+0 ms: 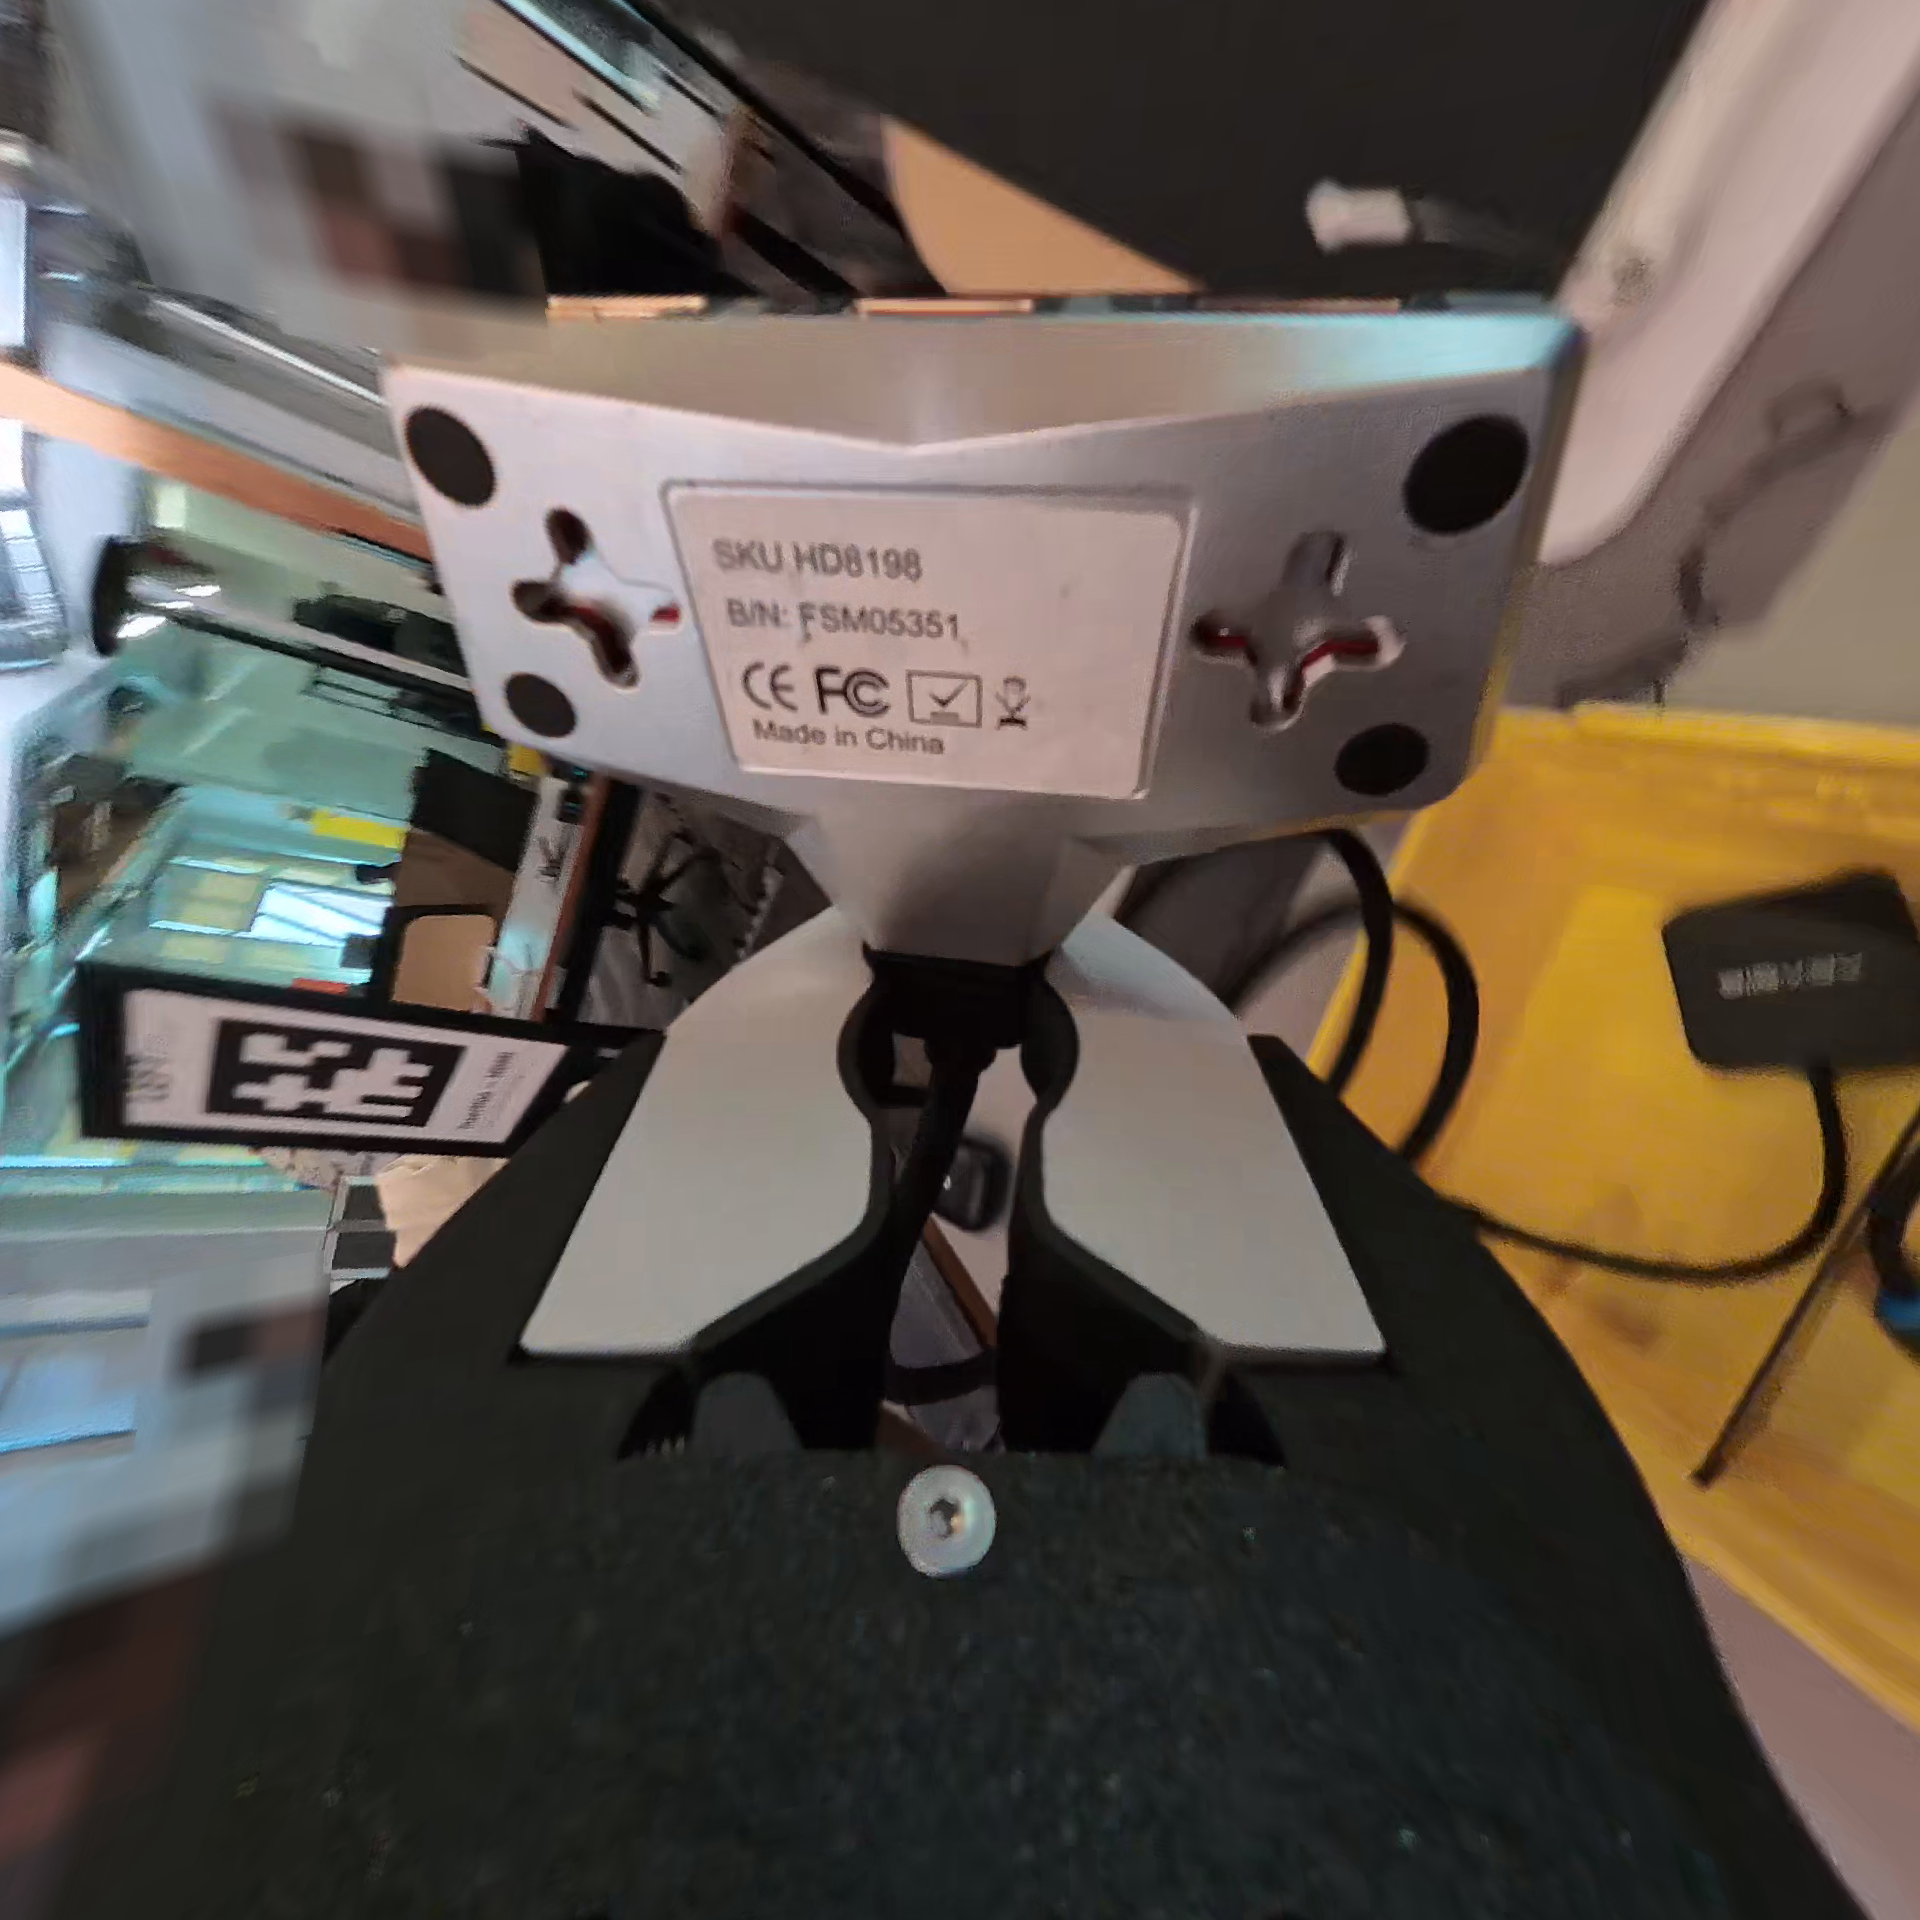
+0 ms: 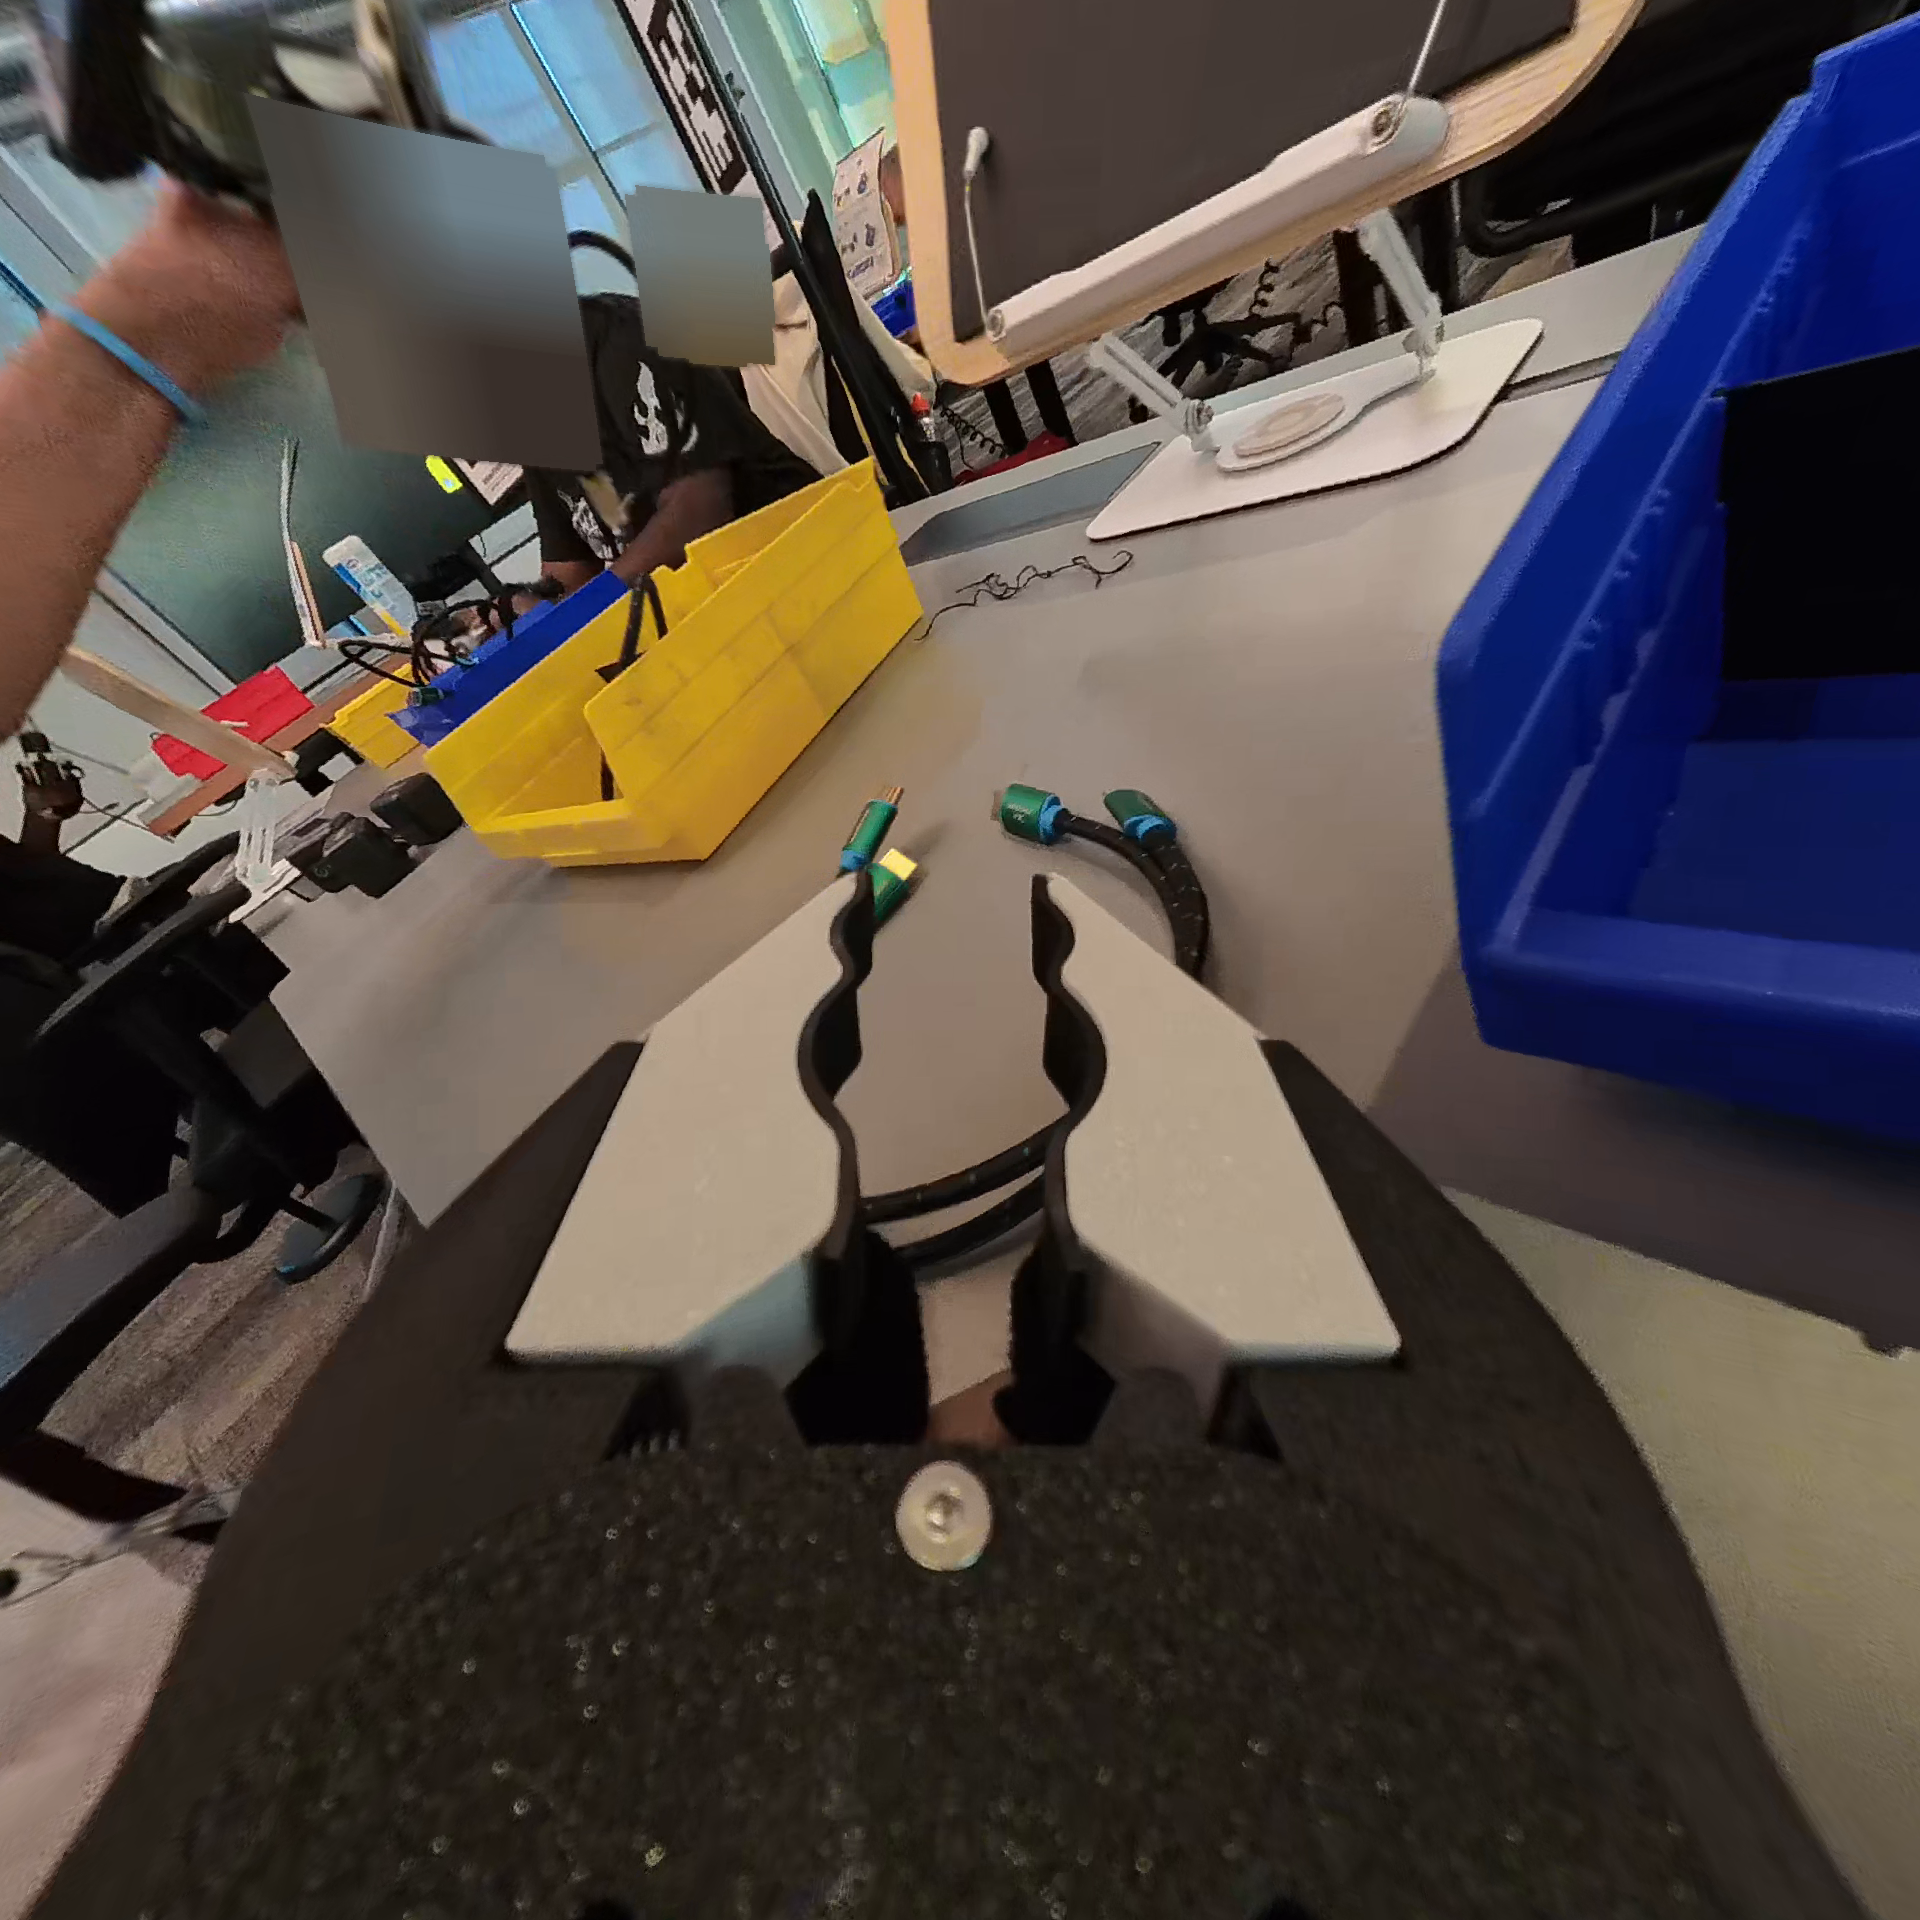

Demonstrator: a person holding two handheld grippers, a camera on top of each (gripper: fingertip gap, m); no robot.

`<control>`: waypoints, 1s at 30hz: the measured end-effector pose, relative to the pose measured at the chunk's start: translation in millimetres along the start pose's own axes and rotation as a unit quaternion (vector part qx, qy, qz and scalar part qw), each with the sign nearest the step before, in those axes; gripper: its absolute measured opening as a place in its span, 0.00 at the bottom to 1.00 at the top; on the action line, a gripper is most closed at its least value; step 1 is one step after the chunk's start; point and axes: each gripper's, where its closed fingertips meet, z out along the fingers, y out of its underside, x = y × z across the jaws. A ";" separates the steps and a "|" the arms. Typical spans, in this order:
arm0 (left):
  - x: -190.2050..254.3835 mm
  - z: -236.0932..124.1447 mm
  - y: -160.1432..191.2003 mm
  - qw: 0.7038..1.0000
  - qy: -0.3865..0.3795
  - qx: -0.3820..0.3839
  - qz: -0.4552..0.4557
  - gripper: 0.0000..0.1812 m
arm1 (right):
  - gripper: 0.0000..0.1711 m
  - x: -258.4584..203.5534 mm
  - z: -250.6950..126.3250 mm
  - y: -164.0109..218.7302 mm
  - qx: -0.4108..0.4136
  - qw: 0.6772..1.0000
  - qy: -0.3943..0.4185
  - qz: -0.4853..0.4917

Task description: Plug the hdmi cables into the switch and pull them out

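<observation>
In the left wrist view my left gripper (image 1: 956,1003) is shut on the narrow near end of the silver HDMI switch (image 1: 935,436) and holds it up in the air. Its labelled underside faces the camera. A thin black cable (image 1: 935,1132) runs down between the fingers. Copper-coloured ports (image 1: 945,304) show along the switch's far edge. In the right wrist view my right gripper (image 2: 951,894) is open and empty just above the grey table (image 2: 1195,707). Black braided HDMI cables (image 2: 1184,914) with green-and-blue plugs (image 2: 1023,810) lie under and just beyond its fingertips. Two more plugs (image 2: 873,826) lie by the left fingertip.
A blue bin (image 2: 1621,831) stands close on the right. Yellow bins (image 2: 727,675) stand to the left. A white monitor stand base (image 2: 1351,416) is at the back. A person's arm (image 2: 94,416) is at upper left. A yellow bin (image 1: 1558,1039) holds a black box (image 1: 1787,977) with cables. The left gripper's tips are roughly 55 centimetres from the right gripper's.
</observation>
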 end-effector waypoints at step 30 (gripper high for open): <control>317.0 -83.8 -289.3 0.964 -0.084 0.247 -0.051 0.12 | 0.12 -123.7 30.9 -139.6 0.124 0.951 -0.056 -0.279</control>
